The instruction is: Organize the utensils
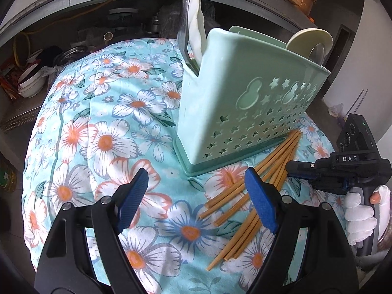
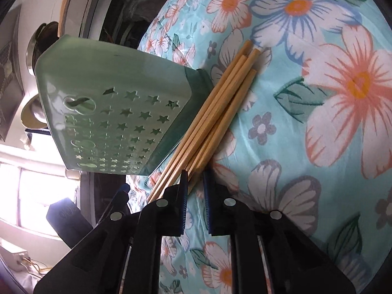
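Bright daylight, blown-out window (image 2: 36, 191) glare, heavy fisheye edge distortion, dark corners

Utensil holder (image 1: 245, 103) stands on the cloth-covered tabletop (image 1: 103, 127) with spoons (image 1: 193, 24) upright inside, chopsticks (image 1: 254, 191) lying fanned on the cloth before it and against its base, bowls (image 1: 30, 83) stacked far left behind.

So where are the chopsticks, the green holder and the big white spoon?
chopsticks (image 1: 247, 203): left wrist view, middle of the loose pile.
green holder (image 1: 247, 120): left wrist view, its star-holed side.
white spoon (image 1: 196, 24): left wrist view, part sticking up from the holder.
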Motion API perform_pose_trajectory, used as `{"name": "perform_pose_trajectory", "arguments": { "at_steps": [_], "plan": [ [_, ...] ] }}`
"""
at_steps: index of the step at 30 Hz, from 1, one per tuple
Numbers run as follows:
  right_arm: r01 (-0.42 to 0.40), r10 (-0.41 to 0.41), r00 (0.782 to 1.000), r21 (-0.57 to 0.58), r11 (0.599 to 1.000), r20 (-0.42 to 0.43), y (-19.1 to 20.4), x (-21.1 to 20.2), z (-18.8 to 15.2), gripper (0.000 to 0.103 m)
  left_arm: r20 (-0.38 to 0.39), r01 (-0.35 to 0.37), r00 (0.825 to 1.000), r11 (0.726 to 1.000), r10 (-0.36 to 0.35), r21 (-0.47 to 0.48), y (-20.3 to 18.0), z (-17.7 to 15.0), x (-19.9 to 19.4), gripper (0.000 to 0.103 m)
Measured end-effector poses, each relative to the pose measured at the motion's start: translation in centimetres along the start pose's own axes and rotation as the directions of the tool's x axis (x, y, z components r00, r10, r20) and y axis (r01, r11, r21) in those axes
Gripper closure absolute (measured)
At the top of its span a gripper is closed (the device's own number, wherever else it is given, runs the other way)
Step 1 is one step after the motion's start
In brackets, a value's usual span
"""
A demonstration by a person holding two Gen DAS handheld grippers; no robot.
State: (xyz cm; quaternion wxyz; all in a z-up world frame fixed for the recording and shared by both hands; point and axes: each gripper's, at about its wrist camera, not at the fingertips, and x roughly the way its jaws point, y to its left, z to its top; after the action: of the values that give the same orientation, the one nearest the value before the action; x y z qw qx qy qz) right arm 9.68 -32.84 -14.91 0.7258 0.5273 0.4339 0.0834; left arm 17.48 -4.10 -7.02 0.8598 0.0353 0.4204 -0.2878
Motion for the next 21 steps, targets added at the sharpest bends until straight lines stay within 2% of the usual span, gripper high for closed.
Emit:
{"name": "perform_pose_trajectory", "arguments": {
  "at_steps": [9, 12, 16, 21],
  "plan": [
    [-0.030, 0.031, 0.999, 0.051, 0.998, -0.010, -0.7, -0.2, -0.2, 0.093, 0.007, 0.011, 1.000, 1.000, -0.011, 0.012, -0.5, -0.2, -0.2, 0.026],
    [-0.015, 0.017, 1.000, 0.063, 0.998, -0.027, -1.0, -1.1, -0.4, 0.093, 0.014, 0.018, 1.000, 1.000, -0.018, 0.016, -0.8, -0.3, -0.4, 0.026],
    [0.046, -0.043, 0.998, 0.062, 0.997, -0.045, -1.2, -2.7, -0.6, 0.093, 0.012, 0.050, 0.999, 0.998, -0.051, 0.047, -1.8, -0.8, -0.6, 0.026],
    [0.133, -0.133, 0.991, 0.048, 0.990, -0.001, -1.5, -5.0, -0.7, 0.093, 0.030, 0.077, 0.996, 0.985, -0.083, 0.151, -4.4, -1.3, -0.9, 0.029]
  ]
}}
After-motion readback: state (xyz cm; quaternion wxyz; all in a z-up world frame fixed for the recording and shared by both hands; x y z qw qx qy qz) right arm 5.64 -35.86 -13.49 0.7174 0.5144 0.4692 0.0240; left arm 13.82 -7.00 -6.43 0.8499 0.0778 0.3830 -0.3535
